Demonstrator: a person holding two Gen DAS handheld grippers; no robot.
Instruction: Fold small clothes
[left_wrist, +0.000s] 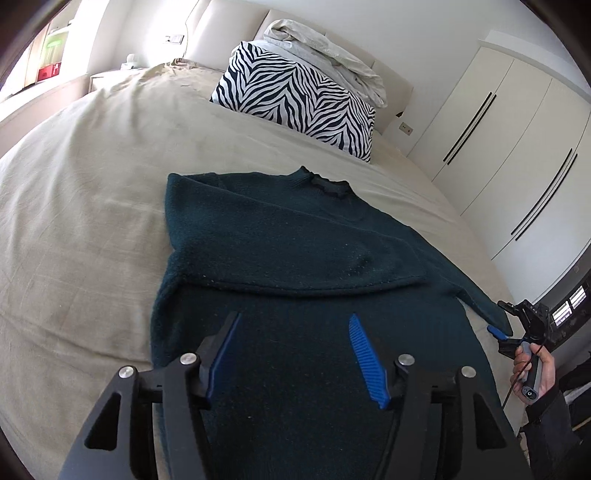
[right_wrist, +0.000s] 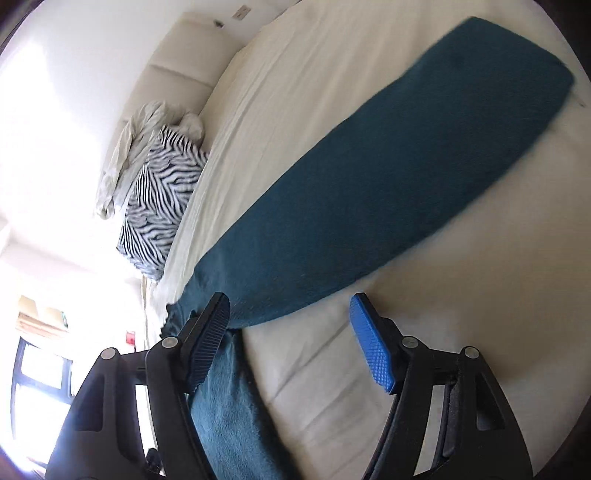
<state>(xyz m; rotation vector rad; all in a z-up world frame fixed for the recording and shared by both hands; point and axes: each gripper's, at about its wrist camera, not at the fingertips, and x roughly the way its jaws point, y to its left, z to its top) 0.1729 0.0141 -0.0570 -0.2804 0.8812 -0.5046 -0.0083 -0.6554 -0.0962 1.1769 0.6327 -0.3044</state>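
Note:
A dark teal knitted sweater (left_wrist: 280, 240) lies flat on the beige bed sheet (left_wrist: 92, 206), collar toward the pillows, with its left sleeve folded across the chest. My left gripper (left_wrist: 293, 321) hovers above the sweater's lower body, jaws open, nothing between the blue pads (left_wrist: 364, 354). In the left wrist view my right gripper (left_wrist: 496, 332) is at the sweater's right sleeve end, held by a hand (left_wrist: 532, 373). In the right wrist view my right gripper (right_wrist: 290, 306) stands open over the sweater (right_wrist: 369, 184) and sheet (right_wrist: 332, 369); the cloth passes beside the left finger (right_wrist: 207, 339), not pinched.
A zebra-print pillow (left_wrist: 295, 99) and a rumpled pale duvet (left_wrist: 325, 48) sit at the head of the bed. White wardrobe doors (left_wrist: 517, 147) stand to the right. A window (right_wrist: 40, 369) lies beyond the bed's edge.

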